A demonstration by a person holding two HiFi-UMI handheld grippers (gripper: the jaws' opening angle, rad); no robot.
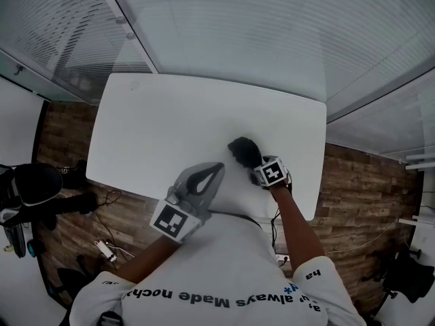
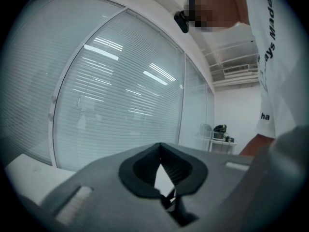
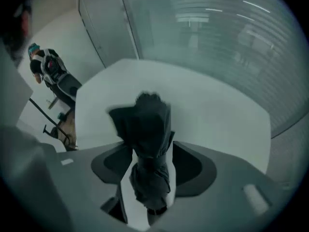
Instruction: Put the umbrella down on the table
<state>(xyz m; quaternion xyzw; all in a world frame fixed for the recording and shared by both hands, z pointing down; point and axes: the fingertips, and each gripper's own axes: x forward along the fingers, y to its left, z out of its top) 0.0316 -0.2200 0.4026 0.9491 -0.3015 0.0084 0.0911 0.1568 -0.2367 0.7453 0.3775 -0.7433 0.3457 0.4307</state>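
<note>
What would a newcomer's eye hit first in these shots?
A dark folded umbrella stands out against the white table, near its front edge. The right claw straddles it, jaws wide, with white table showing on both sides of the fabric. The left claw is shut and empty, off to the umbrella's left.

Table (image 1: 170, 128) had a smooth, matt white top. Umbrella (image 3: 147, 129) was dark cloth, soft and creased in folds, no shine. Left gripper (image 2: 161, 173) shell was matt grey plastic, faintly grainy, and its inner pads (image 2: 179, 170) were darker, ribbed and rubber-like. Right gripper (image 3: 147, 166) was the same matt grey plastic. Its marker cube (image 1: 272, 173) carried flat black-and-white print. Floor (image 1: 353, 189) was brown wood planks with a low sheen. Walls (image 1: 224, 26) were glossy glass with slatted blinds behind. Shirt (image 1: 224, 263) was white cloth with dark print.
</note>
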